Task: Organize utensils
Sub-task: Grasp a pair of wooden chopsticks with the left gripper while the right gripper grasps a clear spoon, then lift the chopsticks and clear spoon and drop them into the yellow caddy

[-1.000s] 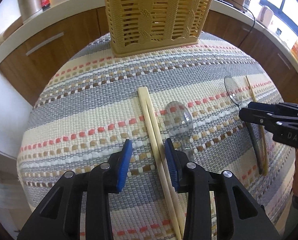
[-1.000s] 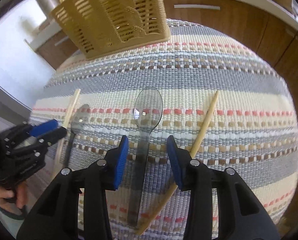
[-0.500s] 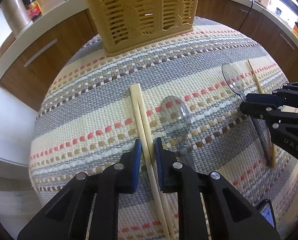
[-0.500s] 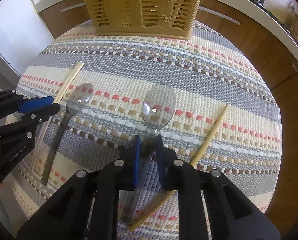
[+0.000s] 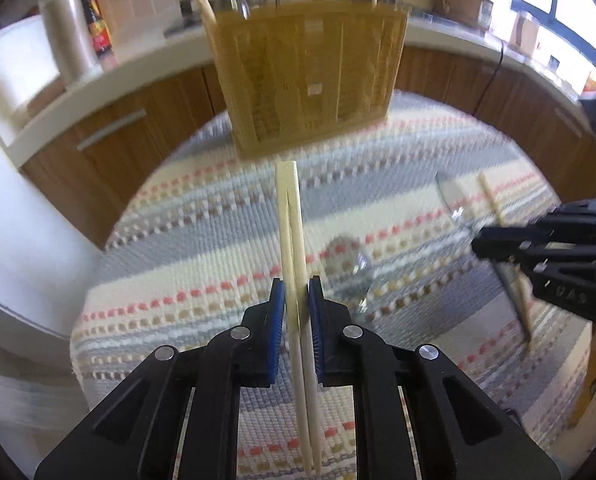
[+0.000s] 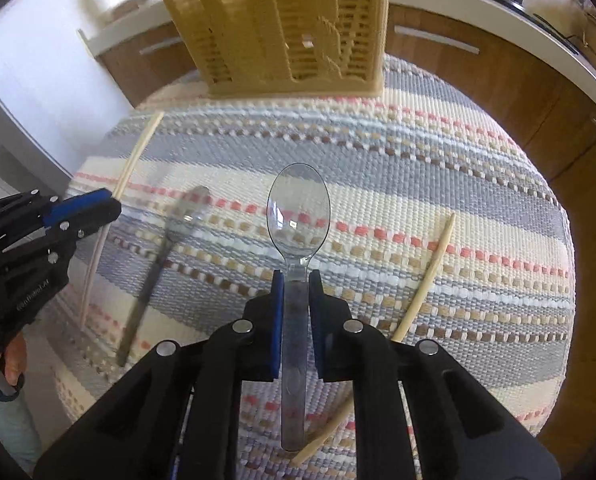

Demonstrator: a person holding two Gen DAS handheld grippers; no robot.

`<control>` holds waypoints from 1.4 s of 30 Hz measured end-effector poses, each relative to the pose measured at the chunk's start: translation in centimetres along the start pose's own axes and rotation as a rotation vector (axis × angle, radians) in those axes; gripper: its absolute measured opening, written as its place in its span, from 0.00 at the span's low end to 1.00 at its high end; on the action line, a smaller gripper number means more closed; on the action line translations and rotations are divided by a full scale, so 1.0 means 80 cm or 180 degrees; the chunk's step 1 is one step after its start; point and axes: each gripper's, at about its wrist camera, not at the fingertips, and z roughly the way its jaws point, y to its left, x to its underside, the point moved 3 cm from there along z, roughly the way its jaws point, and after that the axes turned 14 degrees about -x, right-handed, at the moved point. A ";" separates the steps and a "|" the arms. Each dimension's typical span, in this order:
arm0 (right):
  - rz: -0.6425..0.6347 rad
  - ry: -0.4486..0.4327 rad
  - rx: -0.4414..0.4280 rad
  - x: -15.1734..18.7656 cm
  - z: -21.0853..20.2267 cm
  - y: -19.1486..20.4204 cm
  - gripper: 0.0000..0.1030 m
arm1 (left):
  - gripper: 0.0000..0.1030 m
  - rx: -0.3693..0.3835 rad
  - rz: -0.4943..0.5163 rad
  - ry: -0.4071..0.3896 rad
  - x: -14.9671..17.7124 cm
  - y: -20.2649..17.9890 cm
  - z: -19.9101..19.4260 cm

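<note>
Chopsticks sit clamped in the left gripper — the right gripper is clamped on a clear spoon.

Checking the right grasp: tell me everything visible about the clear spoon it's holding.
The clear spoon looks like transparent plastic: an oval bowl narrowing to a flat, smoky handle. The right gripper is shut on the handle just below the neck, blue pads on either side. The bowl points toward the basket, and the handle end sticks out behind the pads. It appears lifted off the mat, though contact can't be ruled out.
</note>
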 end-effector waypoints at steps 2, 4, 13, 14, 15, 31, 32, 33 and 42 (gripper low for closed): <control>-0.0033 -0.0088 -0.0055 0.003 -0.012 0.005 0.10 | 0.10 0.0068 -0.0078 -0.0183 -0.007 0.005 -0.021; -0.0105 -0.0208 -0.0166 0.004 -0.027 0.011 0.10 | 0.10 0.0094 -0.0143 -0.0313 -0.011 0.013 -0.038; -0.0380 -0.0663 -0.0399 0.001 -0.084 0.048 0.10 | 0.10 0.0247 -0.0384 -0.0883 -0.041 0.015 -0.108; -0.0408 -0.0712 -0.0419 0.000 -0.090 0.051 0.10 | 0.10 0.0248 -0.0403 -0.0946 -0.044 0.016 -0.116; -0.0427 -0.0745 -0.0432 -0.002 -0.093 0.054 0.10 | 0.10 0.0249 -0.0420 -0.0989 -0.046 0.015 -0.122; -0.0593 -0.1758 -0.0668 -0.076 -0.192 0.062 0.10 | 0.10 0.0410 -0.0967 -0.2116 -0.115 0.049 -0.198; -0.0578 -0.1816 -0.0641 -0.086 -0.195 0.057 0.10 | 0.10 0.0413 -0.0980 -0.2135 -0.124 0.051 -0.196; -0.0567 -0.1878 -0.0619 -0.096 -0.199 0.052 0.10 | 0.10 0.0405 -0.1014 -0.2166 -0.135 0.054 -0.191; -0.0411 -0.2366 -0.0654 -0.180 -0.211 0.009 0.10 | 0.10 0.0175 -0.1243 -0.2456 -0.199 0.073 -0.146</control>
